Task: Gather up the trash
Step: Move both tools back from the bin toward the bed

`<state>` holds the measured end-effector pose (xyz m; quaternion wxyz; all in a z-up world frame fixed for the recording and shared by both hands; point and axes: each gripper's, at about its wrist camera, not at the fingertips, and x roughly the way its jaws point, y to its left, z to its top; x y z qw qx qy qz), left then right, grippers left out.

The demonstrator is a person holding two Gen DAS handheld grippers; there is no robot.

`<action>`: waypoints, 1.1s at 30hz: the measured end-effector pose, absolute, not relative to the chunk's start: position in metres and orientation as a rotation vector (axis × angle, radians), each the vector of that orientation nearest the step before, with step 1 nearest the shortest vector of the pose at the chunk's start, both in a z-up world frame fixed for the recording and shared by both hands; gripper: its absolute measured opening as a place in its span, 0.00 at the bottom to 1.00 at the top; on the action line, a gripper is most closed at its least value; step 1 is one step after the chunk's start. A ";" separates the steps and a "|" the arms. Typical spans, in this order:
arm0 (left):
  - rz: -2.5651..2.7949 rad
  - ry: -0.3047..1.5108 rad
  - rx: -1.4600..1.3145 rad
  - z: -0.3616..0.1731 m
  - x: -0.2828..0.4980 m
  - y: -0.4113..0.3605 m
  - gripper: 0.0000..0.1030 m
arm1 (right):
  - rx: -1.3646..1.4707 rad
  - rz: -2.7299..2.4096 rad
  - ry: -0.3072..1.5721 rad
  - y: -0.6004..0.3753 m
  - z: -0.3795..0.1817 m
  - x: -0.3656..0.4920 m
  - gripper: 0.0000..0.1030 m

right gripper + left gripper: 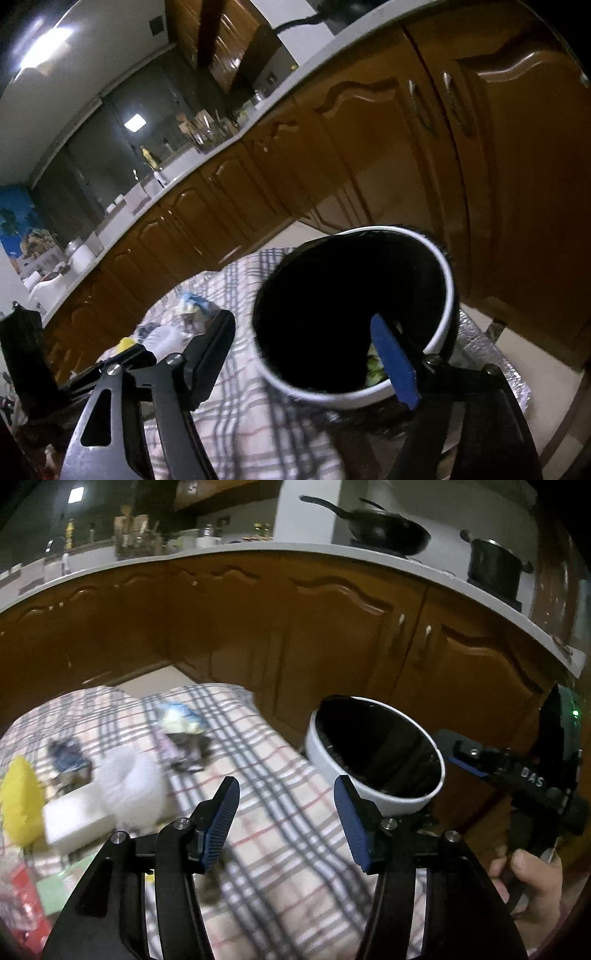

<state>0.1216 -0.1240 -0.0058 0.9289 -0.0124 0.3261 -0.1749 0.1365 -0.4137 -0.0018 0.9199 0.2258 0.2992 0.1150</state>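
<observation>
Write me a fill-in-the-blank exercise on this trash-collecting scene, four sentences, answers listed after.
1. The white bin has a liner coloured ____.
2. The left hand-held gripper hovers with its jaws ____ above the checked cloth.
3. The right hand-held gripper has one blue finger reaching ____ the bin's opening.
4. On the counter, the wok and the pot are both coloured ____.

Missing words: black; open; into; black

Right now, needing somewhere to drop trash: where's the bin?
The bin stands at the plaid cloth's right edge, before the wooden cabinets.
</observation>
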 end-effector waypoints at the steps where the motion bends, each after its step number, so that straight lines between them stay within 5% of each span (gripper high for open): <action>1: -0.350 0.665 -0.032 -0.005 0.118 -0.117 0.53 | 0.467 0.245 0.613 -0.409 -0.001 0.134 0.78; 33: -0.021 0.673 -0.148 -0.012 0.044 0.041 0.56 | 0.363 0.487 0.718 -0.268 -0.015 0.111 0.78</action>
